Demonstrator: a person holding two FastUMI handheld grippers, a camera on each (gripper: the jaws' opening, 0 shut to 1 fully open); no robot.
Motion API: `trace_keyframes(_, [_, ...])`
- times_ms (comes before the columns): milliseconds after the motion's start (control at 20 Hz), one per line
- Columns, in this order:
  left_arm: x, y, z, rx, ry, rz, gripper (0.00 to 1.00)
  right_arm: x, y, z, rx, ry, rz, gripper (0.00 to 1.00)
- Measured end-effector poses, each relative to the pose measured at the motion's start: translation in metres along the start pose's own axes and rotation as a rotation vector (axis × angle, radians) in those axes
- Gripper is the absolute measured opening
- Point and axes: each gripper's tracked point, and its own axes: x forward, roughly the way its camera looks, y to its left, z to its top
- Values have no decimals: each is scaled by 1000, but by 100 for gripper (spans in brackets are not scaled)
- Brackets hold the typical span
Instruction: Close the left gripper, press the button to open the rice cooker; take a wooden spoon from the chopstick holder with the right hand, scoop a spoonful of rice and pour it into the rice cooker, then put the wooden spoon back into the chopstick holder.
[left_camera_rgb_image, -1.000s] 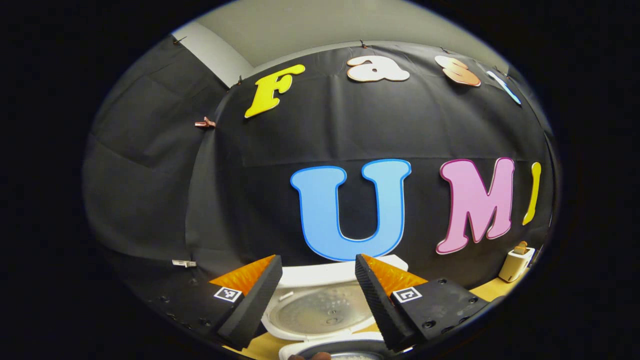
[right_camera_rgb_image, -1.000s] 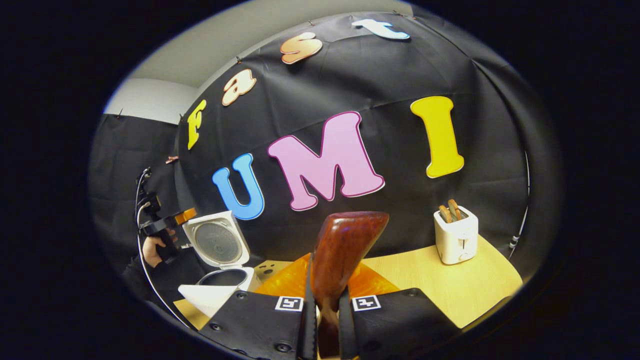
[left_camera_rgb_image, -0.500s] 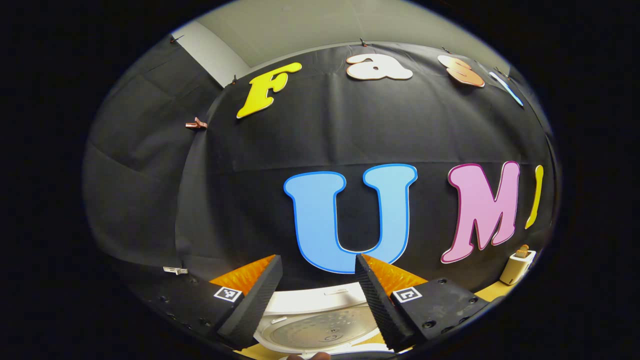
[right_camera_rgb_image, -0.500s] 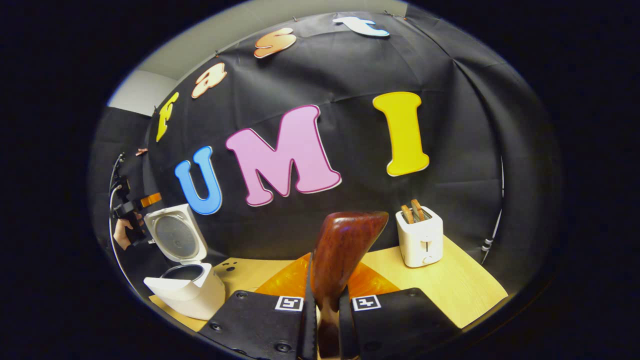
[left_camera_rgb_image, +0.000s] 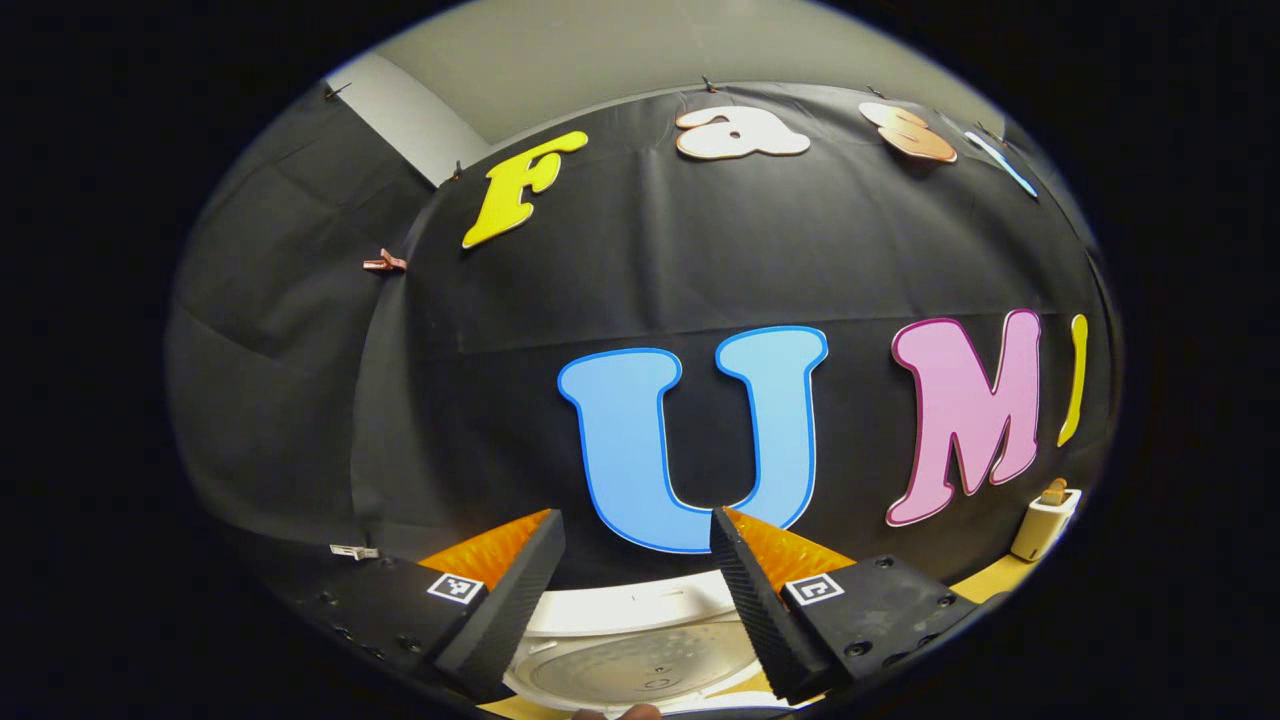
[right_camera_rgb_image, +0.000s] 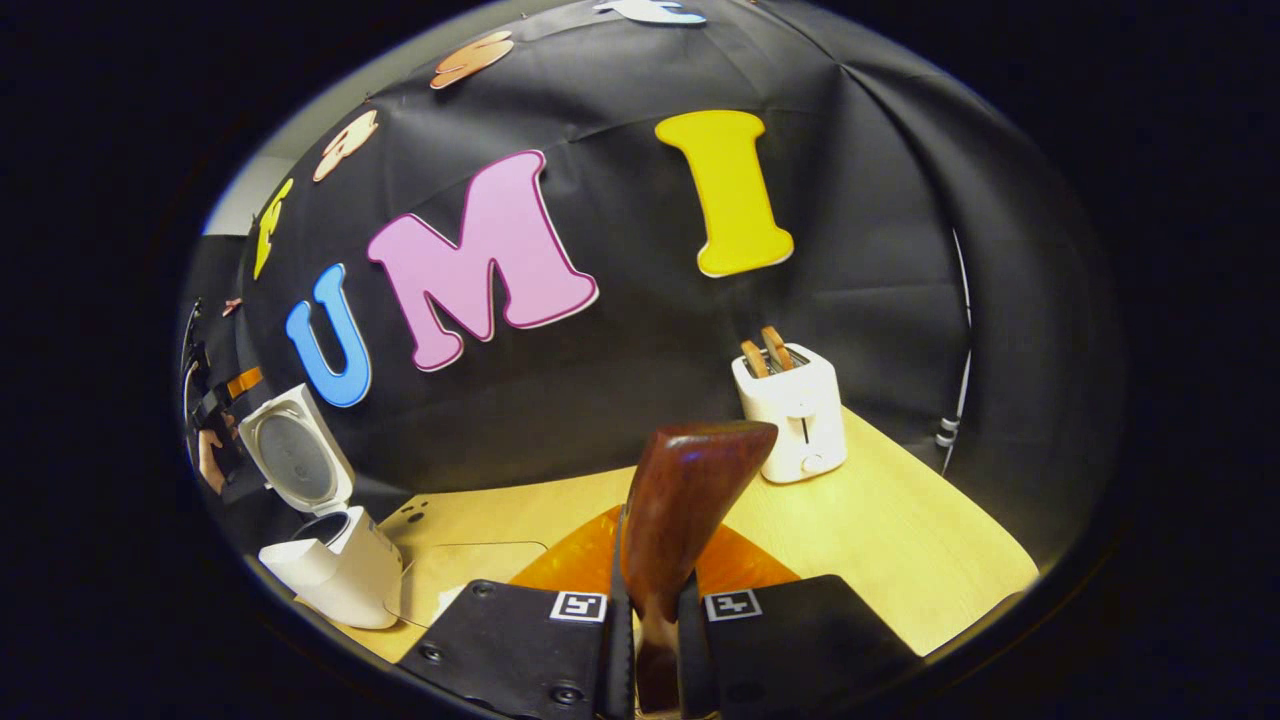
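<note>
Right gripper view: the right gripper (right_camera_rgb_image: 652, 640) is seen low in the middle, its two fingers clamped on the handle of a wooden spoon (right_camera_rgb_image: 685, 520), whose bowl stands up above them. The rice cooker (right_camera_rgb_image: 335, 560) sits on the wooden table (right_camera_rgb_image: 900, 540) far left, lid raised. A toaster (right_camera_rgb_image: 792, 410) stands near the back wall. In the left gripper view, the left gripper (left_camera_rgb_image: 635, 600) is held with fingers apart above the cooker's raised lid (left_camera_rgb_image: 640, 665).

A glossy reddish-brown wooden spoon (right_camera_rgb_image: 690, 500) against a pale, light-wood counter (right_camera_rgb_image: 900, 540); a white rice cooker (right_camera_rgb_image: 335, 565) with a grey inner lid; a white toaster (right_camera_rgb_image: 792, 412) holding two golden-brown slices (right_camera_rgb_image: 765, 353).
</note>
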Motion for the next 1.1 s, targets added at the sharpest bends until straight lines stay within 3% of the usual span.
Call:
trace_keyframes(150, [-1, -5, -1, 13, 0, -4, 94, 3, -6, -21, -10, 42, -16, 21])
trace_keyframes(200, [-1, -6, 0, 19, -1, -4, 89, 4, -5, -28, -7, 57, -13, 21])
trace_keyframes(250, [0, -7, -1, 24, -3, -6, 94, 7, -5, -34, -3, 73, -12, 21])
trace_keyframes(300, [0, -9, -1, 28, -1, -10, 89, 8, -4, -40, 4, 86, -14, 21])
trace_keyframes(550, [12, -16, -5, 70, 3, -17, 94, 13, -14, -68, 41, 175, -39, 23])
trace_keyframes(600, [16, -14, -8, 84, 5, -10, 89, 12, -16, -70, 42, 184, -53, 22])
trace_keyframes(650, [22, -15, -11, 92, 8, -14, 93, 9, -16, -71, 41, 187, -54, 63])
trace_keyframes(800, [36, -18, -22, 107, 18, -21, 92, -5, -9, -56, 47, 155, -49, 100])
trace_keyframes(1100, [61, -21, -23, 56, 52, -44, 90, -57, 5, -30, -65, 60, -45, 98])
